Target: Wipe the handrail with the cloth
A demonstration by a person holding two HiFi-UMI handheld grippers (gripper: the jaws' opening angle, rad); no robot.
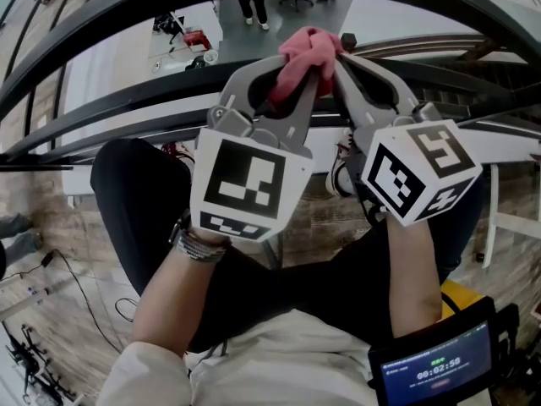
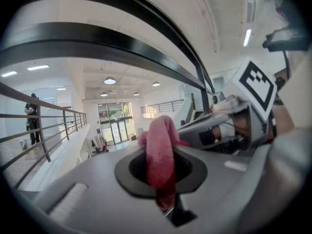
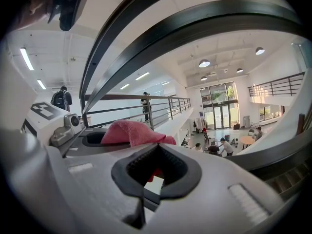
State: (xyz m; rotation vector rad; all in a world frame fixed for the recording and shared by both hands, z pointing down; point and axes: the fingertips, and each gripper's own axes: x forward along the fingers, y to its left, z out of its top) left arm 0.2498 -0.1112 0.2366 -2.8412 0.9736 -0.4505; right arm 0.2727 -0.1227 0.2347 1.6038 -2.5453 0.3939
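Observation:
A pink cloth (image 1: 308, 47) is bunched between the tips of both grippers, just under the black handrail (image 1: 101, 45) that arcs across the top of the head view. My left gripper (image 1: 296, 62) is shut on the cloth, which runs through its jaws (image 2: 160, 145). My right gripper (image 1: 340, 59) comes in from the right and is shut, pinching the cloth's edge. In the right gripper view the cloth (image 3: 131, 131) lies over the left gripper's jaws, and a red scrap shows inside the right gripper's jaw opening. The rail (image 3: 195, 23) curves close overhead.
A second black rail (image 1: 127, 108) runs below the top one. Beyond it is a drop to a lower floor (image 1: 182, 32) with people and furniture. A balcony railing (image 2: 53, 126) stands to the left. A screen device (image 1: 435, 366) sits at my lower right.

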